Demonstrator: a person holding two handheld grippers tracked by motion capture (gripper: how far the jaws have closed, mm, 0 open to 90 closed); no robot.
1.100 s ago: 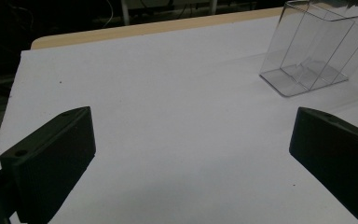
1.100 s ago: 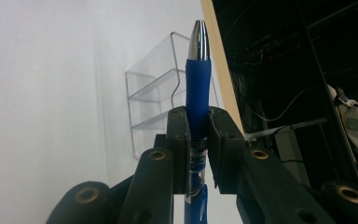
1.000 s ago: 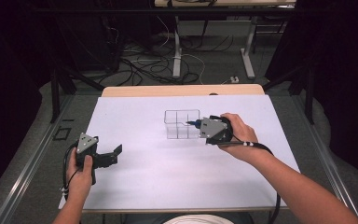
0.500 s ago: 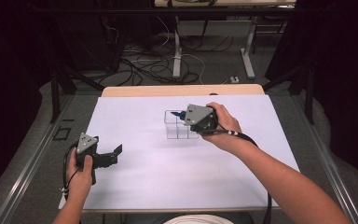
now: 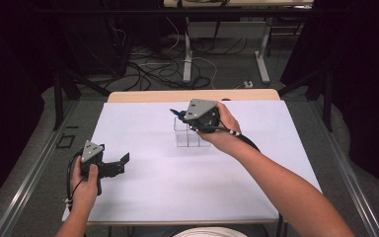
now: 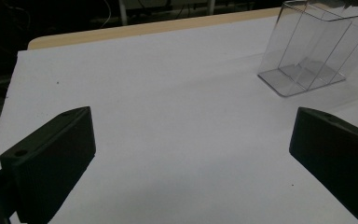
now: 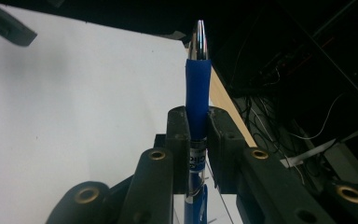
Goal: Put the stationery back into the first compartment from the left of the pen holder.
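Right now I have the right tool (image 7: 196, 135) clamped on a blue pen (image 7: 196, 88). In the right gripper view the pen stands straight up between the two black jaws, its silver tip at the top and its blue grip sleeve just above the pads, with the clear barrel running down below them. From the high view my right tool (image 5: 183, 114) sits over the far left corner of the clear box (image 5: 191, 136), touching or just above its rim; I cannot tell which. The pen (image 5: 177, 113) sticks out to the left from under the grey plate, pointing toward the far edge of the counter (image 5: 187, 187).

My left tool (image 5: 121, 163) rests low over the near left part of the counter, well apart from the box, and its jaws stand wide apart with nothing between them. In the left gripper view I see white counter surface between the jaws and the box (image 6: 307, 51) off to the upper right, upright, its inner walls splitting it into compartments. A tan strip of the counter's far edge (image 6: 144, 29) shows beyond the white sheet.
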